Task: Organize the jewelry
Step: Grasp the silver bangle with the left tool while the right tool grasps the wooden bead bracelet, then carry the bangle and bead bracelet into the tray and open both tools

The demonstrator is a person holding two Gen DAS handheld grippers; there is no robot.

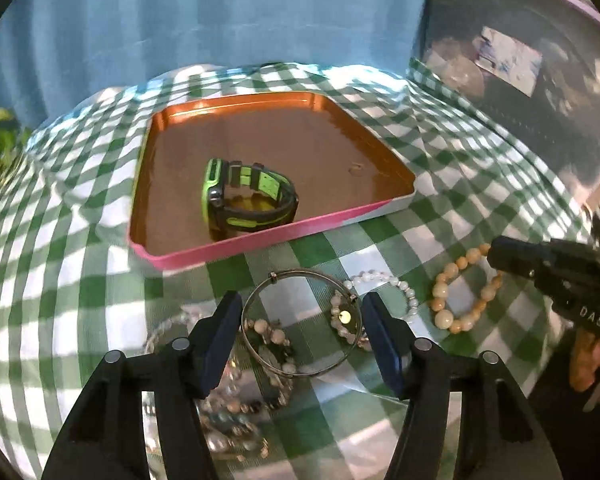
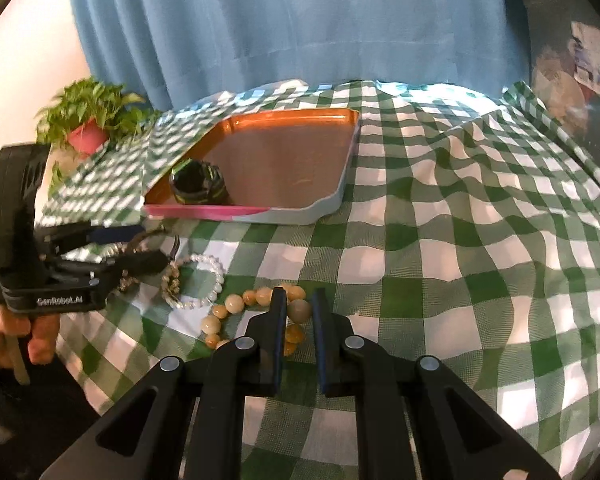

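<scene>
Left gripper [image 1: 300,330] jaws pinch thin round metal bangle [image 1: 302,322]; right gripper [image 2: 299,322] pinches orange bead bracelet [image 2: 256,312].
Only green-black watch [image 1: 248,196] sits in copper pink-rimmed tray [image 1: 260,244]; white pearl bracelet [image 1: 384,292] waits before tray.

Green-checked tablecloth [image 1: 380,248] carries copper tray [image 1: 380,148], metal bangle [image 1: 300,280], bead bracelets [image 1: 444,292]

Tray behind, jewelry in front of you on the cloth.

You have the copper-lined square metal tray [image 1: 380,152] in the centre of the left wrist frame, on the green-and-white checked tablecloth [image 1: 80,280], with the green-and-black wristwatch [image 1: 248,196] in it near its front rim. Below it lie the thin metal bangle [image 1: 300,322], right of that the white pearl-bead bracelet [image 1: 396,288], and further right the cream round-bead bracelet [image 1: 456,292]. The potted green plant [image 2: 88,120] stands upper left in the right wrist frame.
</scene>
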